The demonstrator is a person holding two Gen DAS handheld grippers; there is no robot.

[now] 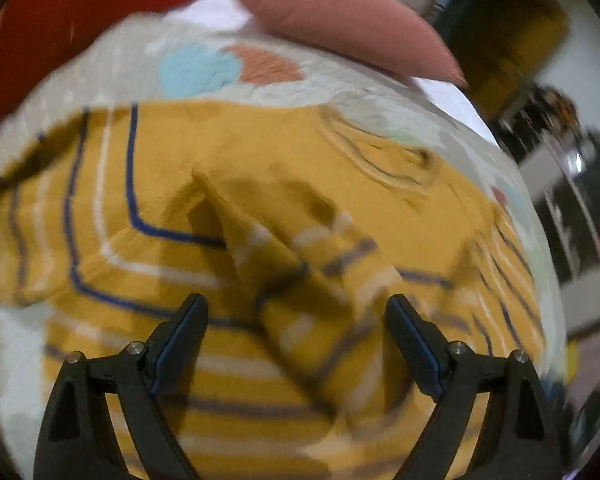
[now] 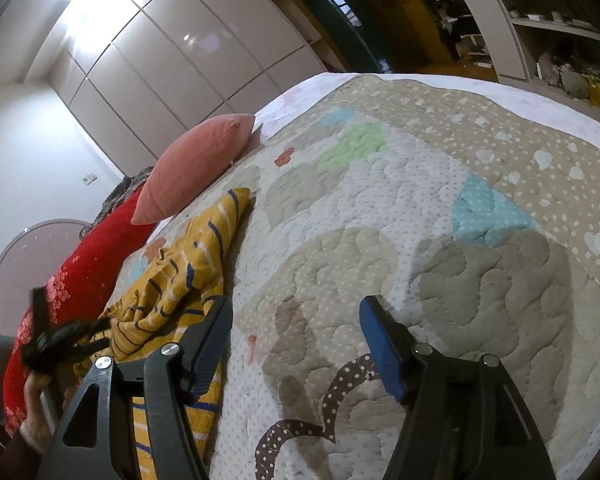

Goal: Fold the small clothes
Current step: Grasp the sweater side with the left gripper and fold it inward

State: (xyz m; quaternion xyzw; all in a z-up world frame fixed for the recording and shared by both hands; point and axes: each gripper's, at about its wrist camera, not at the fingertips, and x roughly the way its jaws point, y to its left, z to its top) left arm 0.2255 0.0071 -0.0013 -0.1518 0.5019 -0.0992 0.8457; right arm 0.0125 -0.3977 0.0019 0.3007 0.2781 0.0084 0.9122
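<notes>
A small mustard-yellow sweater (image 1: pixel 228 216) with blue and white stripes lies rumpled on a patchwork quilt (image 1: pixel 112 68); a folded sleeve runs down its middle. My left gripper (image 1: pixel 296 304) hovers over that sleeve with its jaws wide open and nothing between them. In the right wrist view the same sweater (image 2: pixel 180 276) lies at the left, bunched up. My right gripper (image 2: pixel 296 312) stands open over bare quilt (image 2: pixel 440 240) just right of the sweater's edge, gripping nothing. The other gripper (image 2: pixel 56 344), held by a hand, shows at the far left.
A pink cushion (image 2: pixel 196 168) and a red pillow (image 2: pixel 80 276) lie along the bed's far side. A white wardrobe (image 2: pixel 172 56) stands behind it, with cluttered shelves (image 2: pixel 548 28) at the top right. The bed's white sheet edge (image 2: pixel 520 96) rims the quilt.
</notes>
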